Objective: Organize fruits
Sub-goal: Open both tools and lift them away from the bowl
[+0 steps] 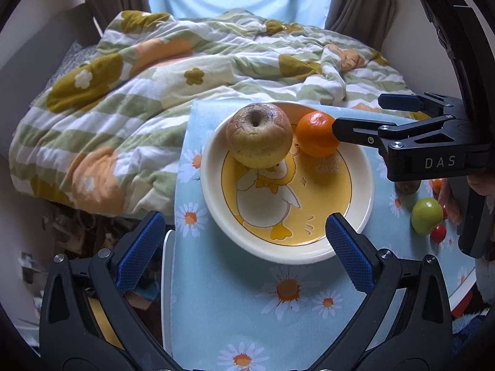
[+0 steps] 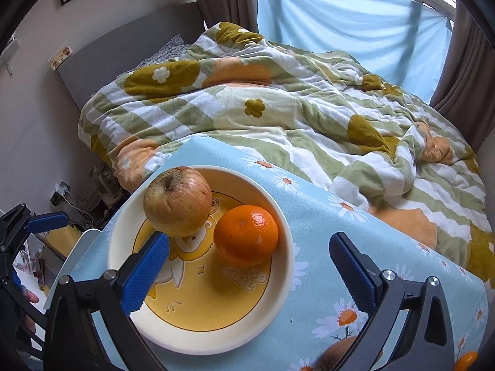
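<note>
Fruits are what I'm sorting: an apple (image 2: 178,201) and an orange (image 2: 246,234) already sit touching side by side in the duck-printed bowl (image 2: 287,266) on the daisy-cloth surface (image 2: 324,216) at the foot of the bed. My right gripper (image 2: 247,275) hangs over the bowl with its fingers spread as wide as they go, nothing pressed between them, the orange just ahead of the gap; I judge that piece delivered. My left gripper (image 1: 244,250) hovers at the bowl's near rim, fingers also apart and empty. Left to gather, as far as I can see: a green fruit (image 1: 427,216), a small red one (image 1: 438,233) and a brown one (image 1: 407,187) beside the bowl, so I reckon I'm partway through. Readable writing: "DAS" on the right gripper's body, and "so cute" inside the bowl.
</note>
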`<state>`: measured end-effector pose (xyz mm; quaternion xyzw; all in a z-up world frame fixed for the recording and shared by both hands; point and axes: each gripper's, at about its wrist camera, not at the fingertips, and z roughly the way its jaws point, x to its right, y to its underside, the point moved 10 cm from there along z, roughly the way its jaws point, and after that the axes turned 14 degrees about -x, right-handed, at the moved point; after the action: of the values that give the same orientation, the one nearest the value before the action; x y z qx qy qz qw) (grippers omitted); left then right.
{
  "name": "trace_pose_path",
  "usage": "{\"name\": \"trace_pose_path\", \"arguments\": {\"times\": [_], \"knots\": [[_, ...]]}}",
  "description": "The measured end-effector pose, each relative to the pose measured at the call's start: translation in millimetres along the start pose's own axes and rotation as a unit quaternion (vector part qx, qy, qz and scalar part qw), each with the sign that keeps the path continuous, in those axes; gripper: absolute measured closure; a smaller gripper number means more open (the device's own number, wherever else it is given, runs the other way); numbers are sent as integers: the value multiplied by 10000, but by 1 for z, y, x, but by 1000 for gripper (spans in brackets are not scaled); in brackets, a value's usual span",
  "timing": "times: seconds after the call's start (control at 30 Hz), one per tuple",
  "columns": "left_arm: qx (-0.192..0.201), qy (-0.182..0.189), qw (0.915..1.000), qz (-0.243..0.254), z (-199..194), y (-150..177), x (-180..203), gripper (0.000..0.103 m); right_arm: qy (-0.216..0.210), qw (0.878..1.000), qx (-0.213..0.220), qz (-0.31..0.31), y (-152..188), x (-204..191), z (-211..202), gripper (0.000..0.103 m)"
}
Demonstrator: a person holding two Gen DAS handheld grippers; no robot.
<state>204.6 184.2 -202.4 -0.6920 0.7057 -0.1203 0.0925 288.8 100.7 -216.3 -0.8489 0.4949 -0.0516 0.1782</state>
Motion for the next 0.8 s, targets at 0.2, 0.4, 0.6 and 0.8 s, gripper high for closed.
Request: {"name": "trace_pose_path", "arguments": {"times": [0.2, 0.4, 0.6, 0.8], "knots": [[227, 3, 9996, 187, -28, 0, 8, 0, 18, 9996, 132, 265, 15, -5, -34, 0], [356, 3, 9983, 463, -52, 5, 21, 0, 48, 9973, 221, 695, 37, -2, -68, 0], [413, 249, 9959, 769, -66, 11, 46, 0, 244, 9911, 340, 1261, 69, 15, -105, 0], [401, 498, 9922, 1067, -72, 13, 83, 0, 742, 9798, 392, 1815, 112, 51, -142, 0]]}}
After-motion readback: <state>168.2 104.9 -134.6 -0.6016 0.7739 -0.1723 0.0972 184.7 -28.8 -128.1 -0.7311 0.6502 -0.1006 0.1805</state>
